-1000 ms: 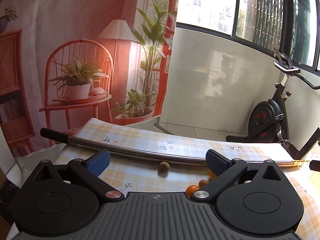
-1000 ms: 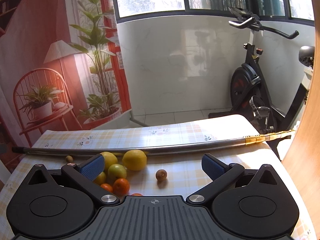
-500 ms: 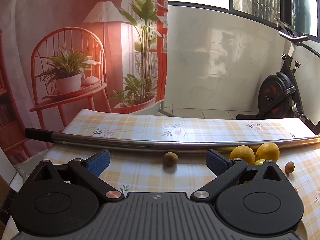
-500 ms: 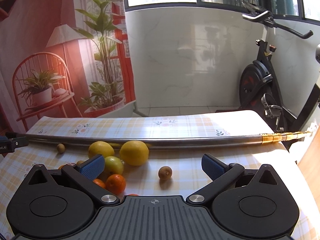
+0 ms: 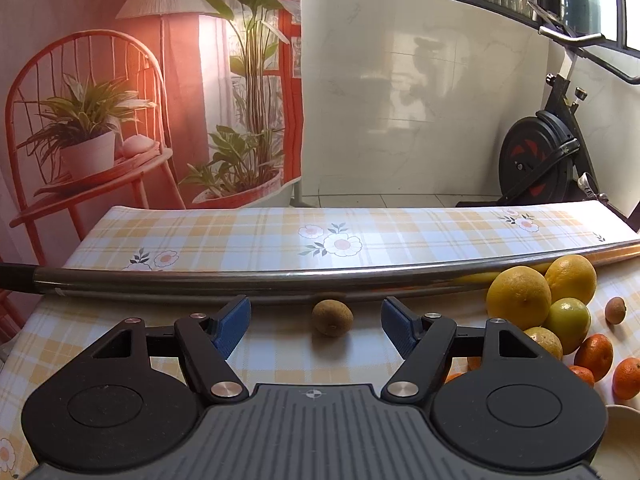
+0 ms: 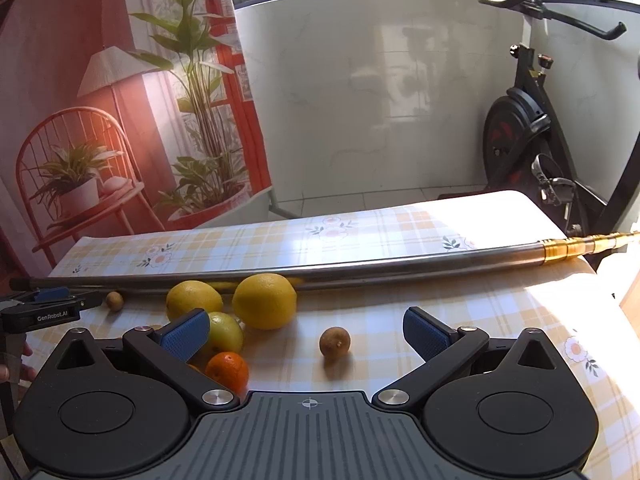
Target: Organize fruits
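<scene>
left gripper: jaws spread wide, blue pads empty, held low over the checked tablecloth. a small brown fruit lies on the cloth between and just ahead of its fingertips, touching neither pad, close to the metal pole that runs across the table from side to side. off to this gripper's right: a cluster of fruit, comprising two large yellow citrus pressed together by the pole, a green-yellow lime in front of them, several small oranges nearer the table edge, and a second small brown fruit apart at the far right. rim of a pale bowl shows at the lower right corner. right gripper: jaws likewise wide apart, holding nothing. the second small brown fruit sits between its fingertips, slightly right of centre, clear of both pads. the citrus cluster lies at its left side; the left pad overlaps the lime in view, though contact cannot be told; one small orange sits just in front of the lime. the left gripper shows at the left edge of the right wrist view, beside the first brown fruit. background: exercise bike, printed backdrop with chair and plants.
</scene>
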Motion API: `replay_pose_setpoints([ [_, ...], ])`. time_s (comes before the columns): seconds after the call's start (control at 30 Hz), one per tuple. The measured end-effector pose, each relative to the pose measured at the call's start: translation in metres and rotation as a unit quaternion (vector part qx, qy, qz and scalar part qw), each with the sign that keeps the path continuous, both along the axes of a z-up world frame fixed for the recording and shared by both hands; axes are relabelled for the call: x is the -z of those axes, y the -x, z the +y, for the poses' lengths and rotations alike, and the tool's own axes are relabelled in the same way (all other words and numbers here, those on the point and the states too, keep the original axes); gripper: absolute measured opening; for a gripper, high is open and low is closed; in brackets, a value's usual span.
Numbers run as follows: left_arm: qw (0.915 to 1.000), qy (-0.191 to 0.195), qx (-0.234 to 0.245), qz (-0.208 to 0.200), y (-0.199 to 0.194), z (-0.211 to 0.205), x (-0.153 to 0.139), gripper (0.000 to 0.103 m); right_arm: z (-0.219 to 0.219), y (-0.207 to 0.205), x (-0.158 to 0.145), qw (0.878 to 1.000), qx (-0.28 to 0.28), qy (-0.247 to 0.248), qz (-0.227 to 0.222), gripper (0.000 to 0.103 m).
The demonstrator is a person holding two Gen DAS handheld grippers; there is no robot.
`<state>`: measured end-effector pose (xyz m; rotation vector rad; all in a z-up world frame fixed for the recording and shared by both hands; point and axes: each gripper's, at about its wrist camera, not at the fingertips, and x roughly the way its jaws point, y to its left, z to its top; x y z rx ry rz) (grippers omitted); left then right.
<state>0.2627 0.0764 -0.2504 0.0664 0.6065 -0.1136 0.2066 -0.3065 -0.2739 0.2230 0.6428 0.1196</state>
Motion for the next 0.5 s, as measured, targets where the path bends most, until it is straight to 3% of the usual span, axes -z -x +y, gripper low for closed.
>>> replay_pose_setpoints([
  [0.13, 0.9994, 0.000, 0.008, -0.034, -0.002, -0.006, 0.004, 0.075, -0.002, -0.004, 0.004, 1.000, 0.005, -0.002, 0.007, 0.103],
  [0.23, 0.9997, 0.007, 0.023, 0.010, -0.014, -0.011, 0.008, 0.075, -0.003, -0.006, 0.007, 1.000, 0.004, -0.002, 0.010, 0.103],
  [0.37, 0.9983, -0.038, 0.027, 0.036, -0.024, -0.022, 0.017, 0.075, 0.000, -0.007, 0.008, 1.000, 0.001, 0.001, 0.012, 0.103],
  [0.43, 0.9982, -0.033, 0.024, 0.044, -0.026, -0.021, 0.020, 0.079, 0.001, -0.007, 0.008, 1.000, 0.000, 0.001, 0.012, 0.103],
  [0.5, 0.9986, -0.018, 0.012, 0.048, -0.030, -0.017, 0.020, 0.092, -0.001, -0.008, 0.009, 1.000, 0.002, -0.002, 0.014, 0.103],
])
